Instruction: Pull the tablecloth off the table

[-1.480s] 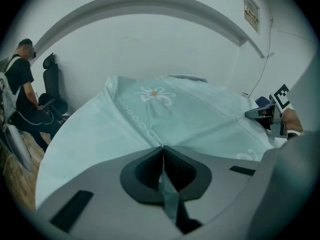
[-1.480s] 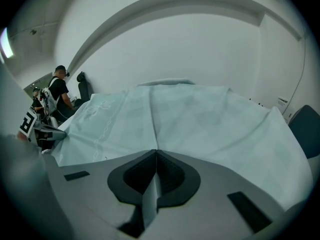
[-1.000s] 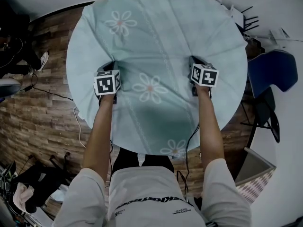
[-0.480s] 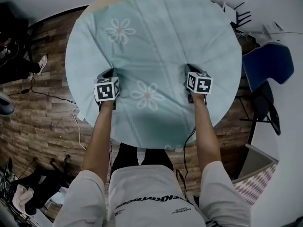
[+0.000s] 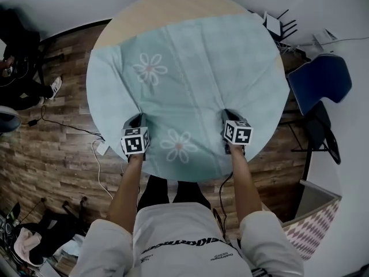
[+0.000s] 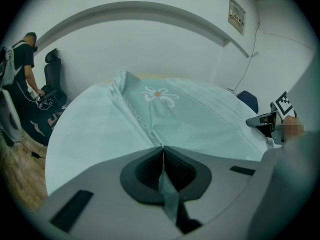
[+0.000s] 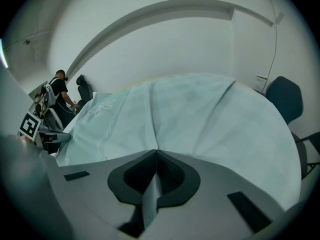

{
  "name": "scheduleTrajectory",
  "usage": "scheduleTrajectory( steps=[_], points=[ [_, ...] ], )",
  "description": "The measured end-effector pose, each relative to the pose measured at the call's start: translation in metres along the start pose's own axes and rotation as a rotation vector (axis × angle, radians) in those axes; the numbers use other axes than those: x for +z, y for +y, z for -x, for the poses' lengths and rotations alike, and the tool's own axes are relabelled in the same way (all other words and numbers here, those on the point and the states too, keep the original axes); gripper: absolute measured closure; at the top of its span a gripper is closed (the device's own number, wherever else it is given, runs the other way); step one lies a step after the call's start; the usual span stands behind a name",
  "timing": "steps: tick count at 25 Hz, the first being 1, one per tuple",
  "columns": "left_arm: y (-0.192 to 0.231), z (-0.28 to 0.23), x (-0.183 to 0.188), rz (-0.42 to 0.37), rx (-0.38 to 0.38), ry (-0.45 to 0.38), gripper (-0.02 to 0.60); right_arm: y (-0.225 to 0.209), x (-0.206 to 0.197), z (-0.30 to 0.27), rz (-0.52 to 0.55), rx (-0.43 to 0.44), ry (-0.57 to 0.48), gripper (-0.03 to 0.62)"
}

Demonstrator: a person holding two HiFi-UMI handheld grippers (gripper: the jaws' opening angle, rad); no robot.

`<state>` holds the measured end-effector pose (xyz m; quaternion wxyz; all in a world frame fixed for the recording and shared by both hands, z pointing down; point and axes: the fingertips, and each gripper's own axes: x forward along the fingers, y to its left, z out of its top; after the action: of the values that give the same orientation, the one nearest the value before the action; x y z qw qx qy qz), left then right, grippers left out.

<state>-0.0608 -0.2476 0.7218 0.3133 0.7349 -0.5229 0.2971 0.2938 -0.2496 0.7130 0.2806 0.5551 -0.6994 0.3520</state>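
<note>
Left gripper (image 6: 162, 153) and right gripper (image 7: 156, 156) are both clamped tight on pinched folds of the tablecloth (image 5: 190, 79), close to its near edge. The cloth spreads from the jaws toward the far side of the round table (image 5: 167, 9), whose far rim is bare wood. Creases run near-to-far. Hands are level, neither nearer. Likely a straight pull toward the near side.
</note>
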Motion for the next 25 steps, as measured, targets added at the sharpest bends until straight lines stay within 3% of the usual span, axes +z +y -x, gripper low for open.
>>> scheduleTrajectory(
  steps=[10,16,25],
  points=[
    [-0.016,0.05,-0.045,-0.07,-0.053,0.021,0.568,0.014,-0.075,0.053,-0.077,0.01,0.046,0.559],
    [-0.022,0.071,-0.049,-0.079,-0.073,0.013,0.568,0.025,-0.089,0.077,-0.113,-0.004,0.033,0.559],
    [-0.035,0.112,-0.047,-0.1,-0.098,-0.042,0.568,0.054,-0.091,0.125,-0.166,-0.035,-0.066,0.559]
  ],
)
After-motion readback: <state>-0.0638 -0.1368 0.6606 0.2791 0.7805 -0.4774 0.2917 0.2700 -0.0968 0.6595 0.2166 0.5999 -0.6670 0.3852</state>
